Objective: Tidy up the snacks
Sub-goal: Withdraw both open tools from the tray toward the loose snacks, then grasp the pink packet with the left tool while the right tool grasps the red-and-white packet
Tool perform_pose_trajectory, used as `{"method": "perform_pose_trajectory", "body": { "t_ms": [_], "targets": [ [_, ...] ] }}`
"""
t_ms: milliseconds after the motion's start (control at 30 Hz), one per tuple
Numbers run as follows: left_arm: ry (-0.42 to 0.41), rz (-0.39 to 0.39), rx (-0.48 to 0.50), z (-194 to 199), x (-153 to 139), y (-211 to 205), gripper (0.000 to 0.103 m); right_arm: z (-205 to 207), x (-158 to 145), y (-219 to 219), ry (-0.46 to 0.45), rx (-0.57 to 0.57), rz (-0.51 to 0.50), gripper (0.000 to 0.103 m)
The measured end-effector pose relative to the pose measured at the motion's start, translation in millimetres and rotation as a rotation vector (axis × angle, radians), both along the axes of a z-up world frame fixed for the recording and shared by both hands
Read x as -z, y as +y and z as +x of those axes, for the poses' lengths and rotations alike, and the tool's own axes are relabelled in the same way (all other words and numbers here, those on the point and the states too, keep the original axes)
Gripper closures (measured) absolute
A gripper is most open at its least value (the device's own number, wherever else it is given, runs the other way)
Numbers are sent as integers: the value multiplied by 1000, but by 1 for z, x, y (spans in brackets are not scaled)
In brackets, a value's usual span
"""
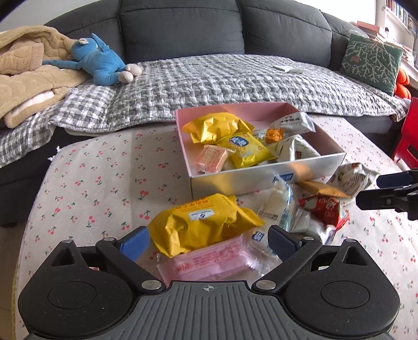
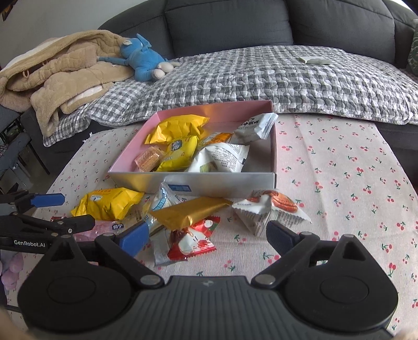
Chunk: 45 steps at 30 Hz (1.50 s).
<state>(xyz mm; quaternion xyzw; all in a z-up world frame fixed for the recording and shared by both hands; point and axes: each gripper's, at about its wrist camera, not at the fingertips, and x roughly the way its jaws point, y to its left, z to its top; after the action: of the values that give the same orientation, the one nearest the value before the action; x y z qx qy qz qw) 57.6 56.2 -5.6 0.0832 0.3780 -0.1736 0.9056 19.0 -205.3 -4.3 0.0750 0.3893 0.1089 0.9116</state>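
A: Quick status, L to R?

B: Far left on the cherry-print cloth (image 2: 339, 162): yellow packet (image 2: 109, 204), loose, w/ a pink packet (image 1: 209, 261) under it. The left gripper (image 1: 209, 242) hangs over both, jaws spread wide, pads on either side of the yellow packet but not pressing. Nothing held.

A: Middle?

B: Clear-and-white packet (image 2: 163, 200) up against the box front, gold bar (image 2: 190, 211) lying across the pile, red-and-white packet (image 2: 193, 239) nearest the camera. The right gripper (image 2: 206, 236) is over that bunch, jaws also wide apart, empty. The red one sits betw. its fingers, not pinched.

A: Right side?

B: White packet w/ brown print (image 2: 271, 211), just beside the box corner. Rest of the cloth on that side is bare.

A: And the box?

B: Pink-lined box (image 2: 209, 183) at the back edge, near the sofa (image 2: 261, 21). Already holds approx. seven: yellow bag (image 2: 177, 128), small yellow packet (image 2: 177, 154), orange wafer (image 2: 149, 158), a few white ones.

A: So how far?

B: Roughly half, I'd say. About six still out on the cloth. Neither claw has picked anything yet; the yellow packet and the red one look like the next grabs.
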Motion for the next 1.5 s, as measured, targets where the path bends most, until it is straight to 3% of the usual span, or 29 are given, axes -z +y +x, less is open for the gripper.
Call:
{"method": "perform_pose_trajectory", "body": {
  "t_ms": [167, 333, 700, 800, 900, 1067, 1200, 1300, 1500],
  "targets": [
    [13, 59, 42, -2, 13, 10, 5, -5, 9, 6, 5, -27, -67, 7],
    [52, 59, 164, -3, 22, 10, 7, 0, 17, 12, 23, -42, -75, 9],
    [145, 49, 370, -15, 23, -6, 19, 11, 27, 18, 36, -43, -65, 41],
    [181, 33, 452, -24, 19, -10, 19, 13, 26, 15, 36, -31, -56, 45],
    [165, 49, 495, -32, 16, -14, 20, 14, 25, 12, 40, -23, -44, 48],
    [131, 60, 441, -24, 16, -18, 20, 17, 26, 16, 48, -41, -28, 48],
    [132, 95, 397, -15, 27, -26, 44, 25, 29, 15, 63, -32, 16, 48],
    [143, 117, 359, -10, 33, -29, 61, 29, 31, 14, 64, -23, 46, 58],
    [164, 95, 284, -10, 36, -31, 72, 31, 32, 14, 62, -23, 62, 63]
  ]
}}
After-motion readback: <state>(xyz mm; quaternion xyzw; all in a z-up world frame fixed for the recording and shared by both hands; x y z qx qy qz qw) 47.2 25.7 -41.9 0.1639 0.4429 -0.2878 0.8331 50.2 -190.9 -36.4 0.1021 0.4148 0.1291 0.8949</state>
